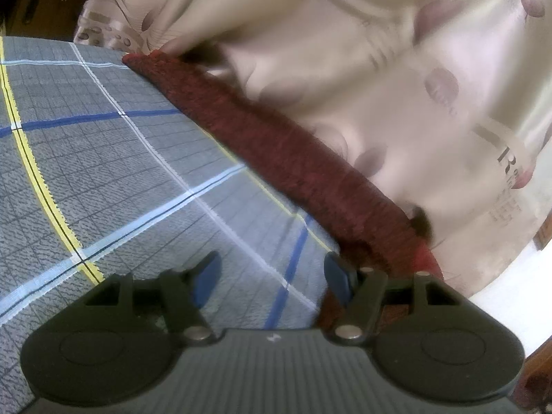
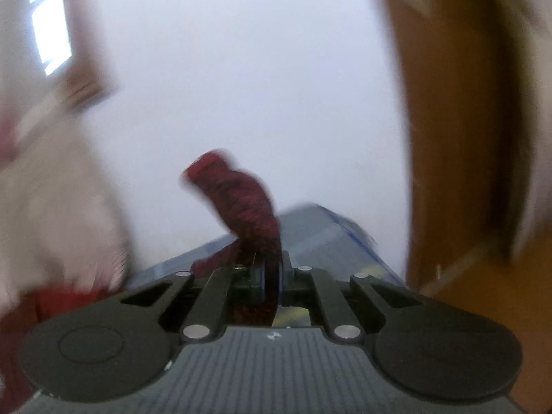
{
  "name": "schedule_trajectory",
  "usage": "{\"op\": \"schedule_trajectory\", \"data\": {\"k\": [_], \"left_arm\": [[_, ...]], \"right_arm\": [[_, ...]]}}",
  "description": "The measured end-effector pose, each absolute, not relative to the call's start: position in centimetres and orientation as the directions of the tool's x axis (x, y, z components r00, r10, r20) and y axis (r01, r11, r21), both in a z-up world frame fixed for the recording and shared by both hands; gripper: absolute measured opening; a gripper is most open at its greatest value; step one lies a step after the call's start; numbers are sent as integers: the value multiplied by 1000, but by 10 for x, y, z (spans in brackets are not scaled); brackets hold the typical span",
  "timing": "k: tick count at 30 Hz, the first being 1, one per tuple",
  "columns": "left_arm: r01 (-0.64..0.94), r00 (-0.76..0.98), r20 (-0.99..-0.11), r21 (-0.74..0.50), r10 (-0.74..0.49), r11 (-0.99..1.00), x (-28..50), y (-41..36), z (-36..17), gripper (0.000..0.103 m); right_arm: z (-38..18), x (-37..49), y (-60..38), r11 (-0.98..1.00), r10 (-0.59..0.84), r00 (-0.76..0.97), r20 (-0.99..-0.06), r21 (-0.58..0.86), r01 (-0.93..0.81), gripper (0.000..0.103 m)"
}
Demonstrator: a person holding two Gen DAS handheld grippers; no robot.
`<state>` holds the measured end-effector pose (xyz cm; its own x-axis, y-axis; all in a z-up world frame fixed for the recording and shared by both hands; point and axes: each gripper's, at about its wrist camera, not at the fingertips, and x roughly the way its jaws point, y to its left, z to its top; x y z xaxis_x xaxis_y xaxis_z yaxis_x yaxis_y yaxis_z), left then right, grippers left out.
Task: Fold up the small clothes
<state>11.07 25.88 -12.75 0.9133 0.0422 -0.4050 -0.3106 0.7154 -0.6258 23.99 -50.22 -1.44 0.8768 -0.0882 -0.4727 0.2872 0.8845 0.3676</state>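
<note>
Two tools we count; our left tool (image 1: pixel 274 276) gapes with nothing between its blue pads over the checked bed sheet (image 1: pixel 103 158); one dark red knitted garment (image 1: pixel 276 151) stretches along the bed edge; our right tool (image 2: pixel 272 276) is clamped on it (image 2: pixel 248 203).

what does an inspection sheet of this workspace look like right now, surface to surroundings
surface: grey checked cloth with blue, white and yellow lines, flat
job's things: dark red knit garment stretched along the surface's far edge; one end pinched in the right gripper
clutter: nothing seen
grippers: left gripper open, nothing between its pads, garment beside its right finger; right gripper shut on the garment
cables: nothing seen
surroundings: floral curtain, white wall, wooden door, all blurred
</note>
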Motion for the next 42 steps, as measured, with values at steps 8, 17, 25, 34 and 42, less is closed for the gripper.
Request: {"op": "schedule_trajectory", "data": {"k": [8,17,25,34,42], "left_arm": [[-317,903,-428,-594,43,740,115,255,-125,69],[-155,799,-590,-394,-120,906,101,247,-92,70],[29,702,-640,-414,-313,910,74,250,-99,70],[190,633,-599,-495,-491,848,77,219,-108,69],[119,647,-520,-653,-558,748,75,227,-129,13]], "right_arm": [[-132,197,-610,614,-50,831,-554,639,463,9],[-125,149,-558,624,66,857,-511,691,364,32],[-116,95,-392,755,521,664,-536,653,-65,53],[-120,87,-313,797,566,570,-595,572,-194,60],[-146,79,-309,648,697,487,-527,753,-113,11]]}}
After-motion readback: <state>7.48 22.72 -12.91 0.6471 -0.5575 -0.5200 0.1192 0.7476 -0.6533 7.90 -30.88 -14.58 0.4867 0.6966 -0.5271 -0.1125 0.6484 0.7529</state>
